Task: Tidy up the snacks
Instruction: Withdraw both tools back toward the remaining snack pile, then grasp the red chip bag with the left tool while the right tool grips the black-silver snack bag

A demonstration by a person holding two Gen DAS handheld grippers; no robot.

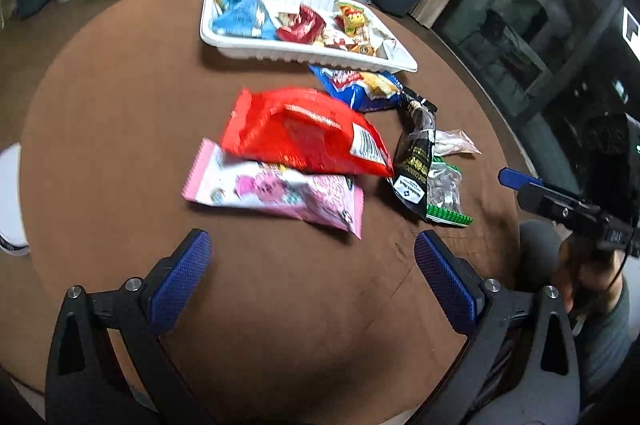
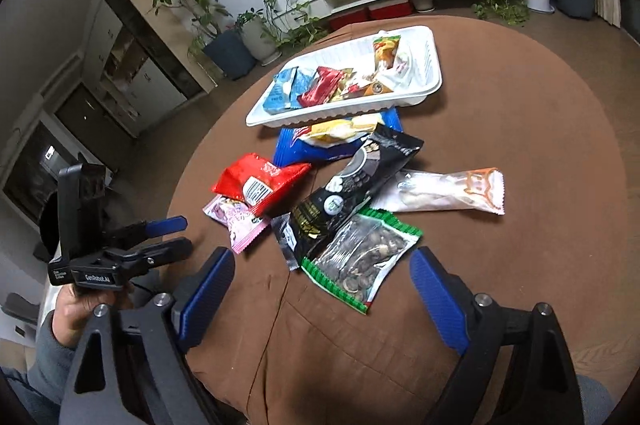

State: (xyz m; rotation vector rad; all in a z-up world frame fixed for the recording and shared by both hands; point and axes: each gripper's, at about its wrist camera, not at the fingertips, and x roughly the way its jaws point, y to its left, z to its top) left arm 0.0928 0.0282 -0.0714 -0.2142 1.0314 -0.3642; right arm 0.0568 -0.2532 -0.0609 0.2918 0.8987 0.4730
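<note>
With both the left gripper [image 1: 312,289] and right gripper [image 2: 322,299] spread wide and empty above the table's [image 2: 520,129] near edge, 6 loose packets overlap below the white tray [image 2: 434,65], so grabbing the red packet [image 1: 304,129] risks dragging the pink packet [image 1: 276,191] beneath it.

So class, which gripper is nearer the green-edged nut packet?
Right. The right gripper hovers just before the green-edged nut packet; the left gripper faces the pink packet.
</note>
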